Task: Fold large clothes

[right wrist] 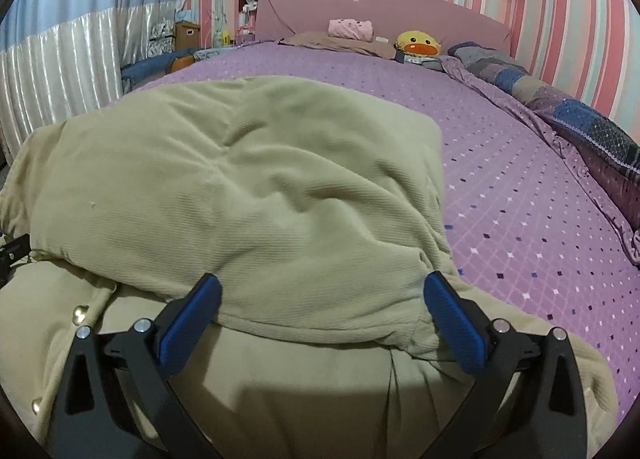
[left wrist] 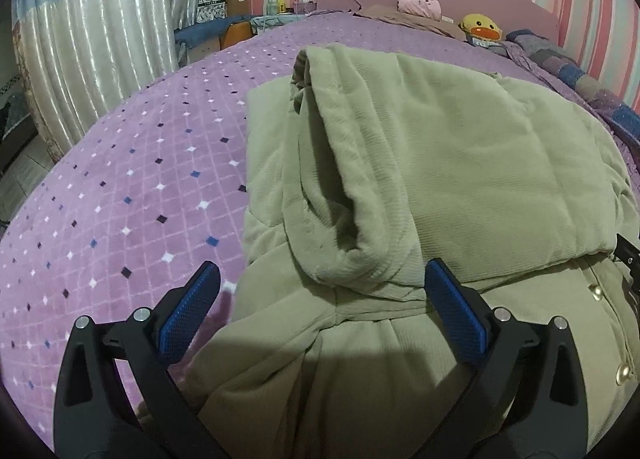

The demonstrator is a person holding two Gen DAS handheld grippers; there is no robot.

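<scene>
Left wrist view shows us the rolled sleeve (left wrist: 340, 179) of the green coat (left wrist: 460, 163); both our left claw (left wrist: 322, 291) and right claw (right wrist: 322, 295) stand apart, holding nothing.

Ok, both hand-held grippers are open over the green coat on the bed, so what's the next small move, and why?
Probably lower both and close on the near part of the coat to fold it away from you. The left hand-held gripper and right hand-held gripper hang open, holding nothing, and the far half already lies doubled over while the snap-button section lies flat.
</scene>
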